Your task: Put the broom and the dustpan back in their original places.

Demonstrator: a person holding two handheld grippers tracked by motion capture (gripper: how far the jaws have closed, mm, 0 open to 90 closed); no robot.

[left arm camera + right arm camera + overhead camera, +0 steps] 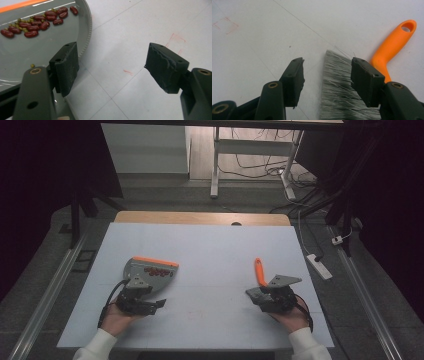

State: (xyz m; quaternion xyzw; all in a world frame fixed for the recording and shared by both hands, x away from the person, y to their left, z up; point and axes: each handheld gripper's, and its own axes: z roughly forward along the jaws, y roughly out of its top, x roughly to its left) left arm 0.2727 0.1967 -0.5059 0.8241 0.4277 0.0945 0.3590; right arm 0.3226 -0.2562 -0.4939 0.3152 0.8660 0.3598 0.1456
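Currently both grippers rest low on the white desk (210, 245); left gripper (112, 67) jaws apart, holding nothing, just beside the grey dustpan (150, 269) with red beans (37, 21) piled near its orange edge; right gripper (327, 80) jaws apart, straddling the bristles of the orange-handled brush (393, 43) without clamping. Risks, as judgement: closing on bristles instead of the handle gives a floppy grip; nudging the dustpan rim with the left jaw could scatter beans across the desk.

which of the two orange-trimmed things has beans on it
The grey dustpan with the orange edge, by the left gripper, holds red beans; the orange-handled brush by the right gripper holds none.
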